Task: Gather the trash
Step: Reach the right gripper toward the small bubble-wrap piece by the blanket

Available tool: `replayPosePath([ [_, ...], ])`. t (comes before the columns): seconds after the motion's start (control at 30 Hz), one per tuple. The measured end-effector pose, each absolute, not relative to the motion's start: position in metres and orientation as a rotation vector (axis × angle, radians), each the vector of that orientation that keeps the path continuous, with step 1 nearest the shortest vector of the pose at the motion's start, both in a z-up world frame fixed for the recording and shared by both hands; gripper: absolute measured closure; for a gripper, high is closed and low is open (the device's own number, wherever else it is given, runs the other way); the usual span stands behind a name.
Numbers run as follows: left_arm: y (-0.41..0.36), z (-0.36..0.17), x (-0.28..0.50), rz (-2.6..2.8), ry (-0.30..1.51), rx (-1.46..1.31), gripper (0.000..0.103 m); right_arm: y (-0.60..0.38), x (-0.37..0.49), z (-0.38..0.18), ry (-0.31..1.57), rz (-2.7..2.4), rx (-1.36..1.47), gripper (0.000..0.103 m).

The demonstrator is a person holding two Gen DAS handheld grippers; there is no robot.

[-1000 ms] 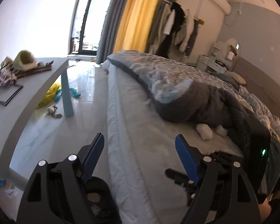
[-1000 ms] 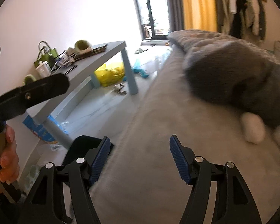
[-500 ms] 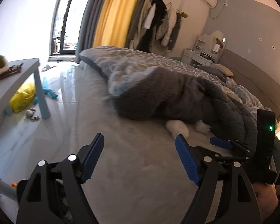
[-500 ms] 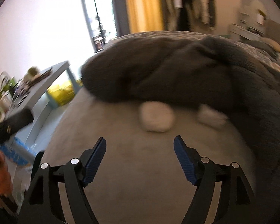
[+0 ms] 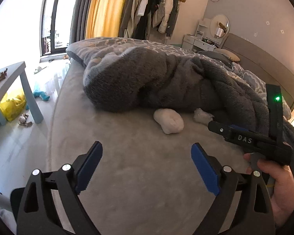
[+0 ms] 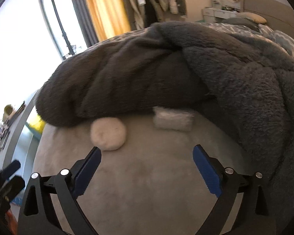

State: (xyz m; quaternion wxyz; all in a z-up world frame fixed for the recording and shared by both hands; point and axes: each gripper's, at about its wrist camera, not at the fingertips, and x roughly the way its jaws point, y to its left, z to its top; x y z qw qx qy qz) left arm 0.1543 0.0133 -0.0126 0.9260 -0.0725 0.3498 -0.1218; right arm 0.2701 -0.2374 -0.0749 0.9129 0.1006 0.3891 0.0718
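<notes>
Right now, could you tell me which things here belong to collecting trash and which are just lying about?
Job:
white crumpled wad
smaller white wad
right gripper

Lying about:
grey fleece blanket
yellow bag
blue toy

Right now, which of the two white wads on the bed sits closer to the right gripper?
The round, smooth white paper wad, just ahead of the right gripper, by its left finger. The crumpled greyish-white wad lies farther back against the dark grey fleece blanket.

Both my wrist cams look low across the bed [image 5: 139,166], sharing the blanket [image 6: 235,82]; right one's closer.
</notes>
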Motion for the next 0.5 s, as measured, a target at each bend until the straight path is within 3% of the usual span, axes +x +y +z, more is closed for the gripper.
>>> replayPosePath([
  [0.5,-0.027,-0.039,0.194,-0.232,0.766,-0.058,0.008,-0.250,0.309,-0.092,0.818,0.068,0.200,0.005],
])
